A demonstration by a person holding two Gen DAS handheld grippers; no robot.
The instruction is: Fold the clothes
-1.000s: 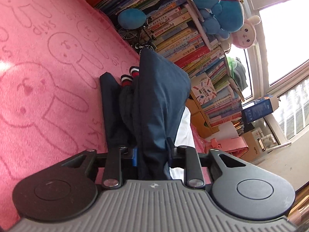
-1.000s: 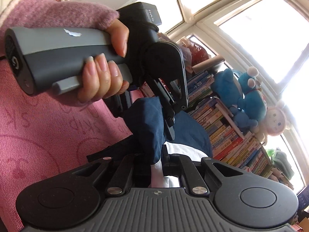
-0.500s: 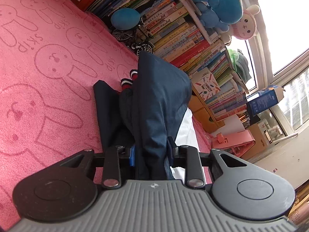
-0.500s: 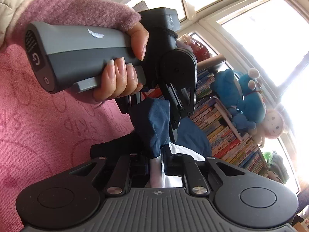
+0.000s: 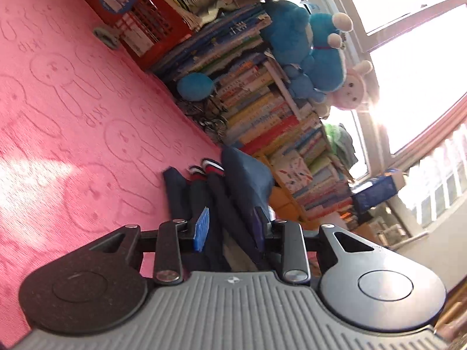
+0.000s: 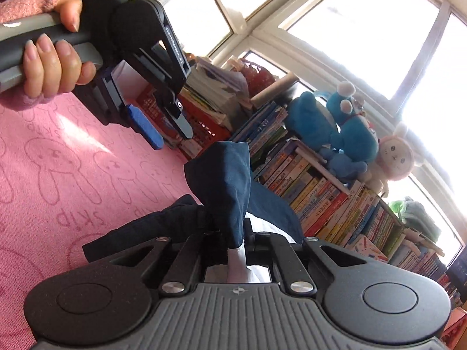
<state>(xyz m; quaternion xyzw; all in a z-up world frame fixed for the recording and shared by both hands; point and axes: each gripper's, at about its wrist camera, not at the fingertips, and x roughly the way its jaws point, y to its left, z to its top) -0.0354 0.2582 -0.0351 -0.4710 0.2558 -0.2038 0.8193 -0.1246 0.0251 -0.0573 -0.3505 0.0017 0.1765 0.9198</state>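
Note:
A navy garment (image 5: 245,180) with red-and-white striped cuffs (image 5: 208,167) lies bunched on the pink rabbit-print blanket (image 5: 73,122). My right gripper (image 6: 238,242) is shut on a raised fold of the navy garment (image 6: 224,180), and white lining shows at the pinch. My left gripper (image 6: 172,140), held by a hand in a pink sleeve (image 6: 52,64), hangs above the blanket to the upper left of that fold. Its jaws are opening and nothing is between them. In the left wrist view my left gripper (image 5: 230,227) looks down over the garment with its blue pads (image 5: 201,227) apart.
Stacked books (image 6: 321,192) line the far edge of the blanket. Blue plush toys (image 6: 335,125) and a pink rabbit plush (image 6: 397,154) sit on them, under bright windows. A red crate (image 5: 146,26) of papers stands at the back left. Boxes (image 5: 376,189) sit on the right.
My left gripper has let go of the navy cloth, opened its jaws and drawn up and back from it. My right gripper still pinches the raised fold.

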